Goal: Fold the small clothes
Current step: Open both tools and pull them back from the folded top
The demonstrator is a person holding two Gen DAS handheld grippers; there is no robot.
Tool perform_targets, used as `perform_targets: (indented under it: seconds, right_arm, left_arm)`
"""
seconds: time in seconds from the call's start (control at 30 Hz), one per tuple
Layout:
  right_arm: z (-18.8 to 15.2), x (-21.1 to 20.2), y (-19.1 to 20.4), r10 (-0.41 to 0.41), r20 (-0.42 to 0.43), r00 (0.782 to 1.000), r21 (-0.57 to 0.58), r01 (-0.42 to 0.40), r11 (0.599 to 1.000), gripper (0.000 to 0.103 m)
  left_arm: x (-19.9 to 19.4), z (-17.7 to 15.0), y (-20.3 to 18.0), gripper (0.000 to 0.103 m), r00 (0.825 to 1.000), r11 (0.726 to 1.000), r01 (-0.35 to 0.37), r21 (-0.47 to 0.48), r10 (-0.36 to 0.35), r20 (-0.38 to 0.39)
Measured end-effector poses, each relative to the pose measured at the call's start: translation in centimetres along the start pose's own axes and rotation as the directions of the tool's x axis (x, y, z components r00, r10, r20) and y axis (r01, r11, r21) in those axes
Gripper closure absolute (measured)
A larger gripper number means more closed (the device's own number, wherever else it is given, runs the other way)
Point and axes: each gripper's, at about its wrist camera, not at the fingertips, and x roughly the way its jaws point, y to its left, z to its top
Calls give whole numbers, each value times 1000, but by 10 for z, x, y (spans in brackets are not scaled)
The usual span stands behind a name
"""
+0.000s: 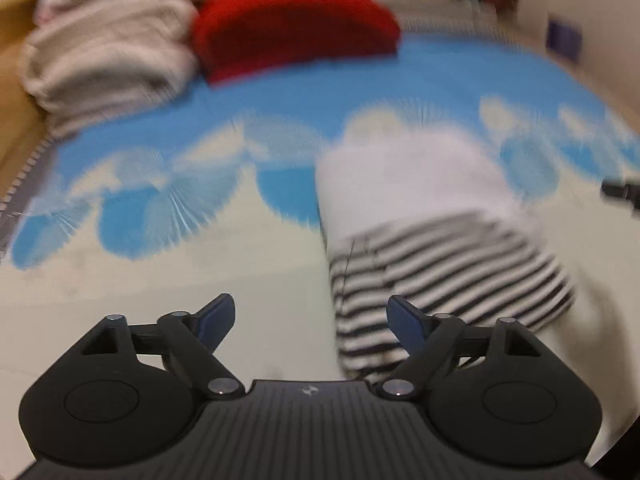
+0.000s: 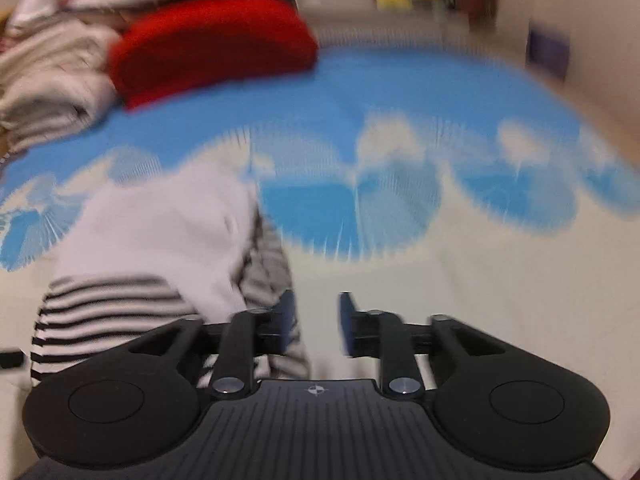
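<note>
both pictures are blurry, so small details are hard to make out, but the left gripper (image 1: pixel 310 322) has its jaws wide apart with nothing between them, and the right gripper (image 2: pixel 318 322) has its jaws partly apart and empty too. the small garment (image 1: pixel 432 240), white on top and black-and-white striped below, lies folded on the blue and cream mat (image 1: pixel 240 264), and its near edge is hidden behind both grippers. far back sit a red cloth (image 1: pixel 292 28) and a pile of beige cloths (image 1: pixel 104 60), cut off at the edge.
</note>
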Motion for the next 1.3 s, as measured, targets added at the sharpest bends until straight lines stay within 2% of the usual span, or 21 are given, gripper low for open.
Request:
perform_targets:
  seconds: [0.03,0.1,0.17,0.27,0.47,0.53,0.63,0.7,0.77,0.87,1.3]
  right_arm:
    - [1,-14,1,-3,35,999,-13,4,1000,53]
    - [-1,-42,0,18,94,995,-7,-17,1000,52]
    - [-8,-71,1,53,138,989,1,-54,999,49]
    - [-23,-110,8,85,183,979,-20,-83,996,48]
    - [-65,-159,14,103,223,969,-24,-100,995,43]
    - [-81,-166,15,90,221,971,-13,-89,996,43]
    - [-92,-167,17,98,207,973,8,-102,995,43]
    - [-95,-164,21,74,204,976,-11,-73,997,42]
    - [-97,-157,24,63,188,980,-24,-59,998,42]
    - [-98,-154,30,77,172,982,-44,-71,997,42]
    - [-98,-149,47,94,164,982,-83,-81,993,42]
  left_arm:
    - [-18,-3,-2,10,999,1000,-8,-23,9,46]
    - [-55,-15,-9,1,990,998,-24,-50,31,141]
    - [-85,-29,-19,0,976,998,-31,-46,41,214]
    - [-115,-54,-38,0,964,999,-36,-28,42,263]
    - [-146,-95,-64,0,949,998,27,-51,-9,316]
    - [-142,-106,-65,0,952,997,44,-57,-25,305]
    - [-122,-109,-63,0,974,996,20,-83,-1,225]
    - [-112,-105,-56,0,979,992,13,-127,13,204]
    - [-107,-101,-50,0,981,985,27,-171,6,194]
    - [-104,-100,-50,0,983,981,39,-190,-4,182]
    - [-92,-99,-67,0,987,982,76,-174,-49,156]
